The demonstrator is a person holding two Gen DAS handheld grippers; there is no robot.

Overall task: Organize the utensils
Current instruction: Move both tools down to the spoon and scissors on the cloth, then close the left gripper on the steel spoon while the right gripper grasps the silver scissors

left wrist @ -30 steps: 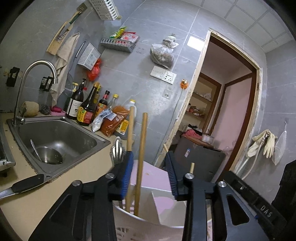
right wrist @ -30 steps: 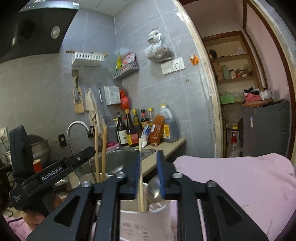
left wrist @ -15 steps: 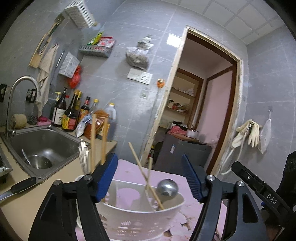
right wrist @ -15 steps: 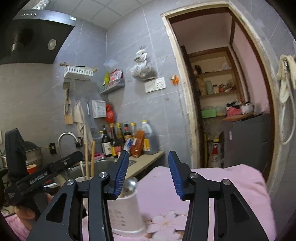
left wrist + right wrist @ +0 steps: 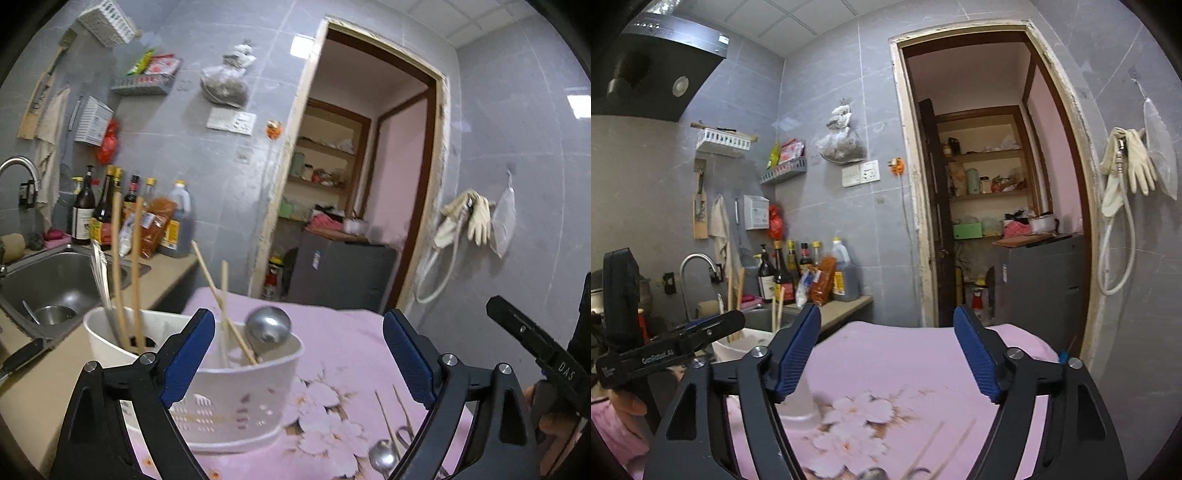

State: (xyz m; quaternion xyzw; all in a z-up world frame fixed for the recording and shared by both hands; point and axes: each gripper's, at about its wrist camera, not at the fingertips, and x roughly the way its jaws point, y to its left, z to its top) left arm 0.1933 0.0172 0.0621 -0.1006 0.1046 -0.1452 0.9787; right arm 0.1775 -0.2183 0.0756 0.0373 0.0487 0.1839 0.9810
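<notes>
A white perforated utensil holder (image 5: 236, 402) stands on the pink floral tablecloth (image 5: 332, 369). It holds wooden chopsticks (image 5: 125, 273), a fork, thinner chopsticks (image 5: 221, 302) and a metal spoon with its bowl up (image 5: 267, 325). My left gripper (image 5: 299, 354) is open and empty, just in front of the holder. A spoon (image 5: 382, 458) and loose chopsticks (image 5: 388, 421) lie on the cloth at lower right. My right gripper (image 5: 886, 358) is open and empty above the cloth; the holder (image 5: 798, 398) sits at its left and blurred chopsticks (image 5: 945, 446) lie below.
A steel sink (image 5: 48, 280) with a bowl in it sits left, with sauce bottles (image 5: 103, 214) along the wall. A knife handle (image 5: 22, 358) lies on the counter. A doorway (image 5: 990, 206) opens behind the table, with a grey cabinet (image 5: 1038, 280).
Both grippers opened and pulled back from the holder. The chopsticks they held now stand in the holder. Both views now show more of the tablecloth.
</notes>
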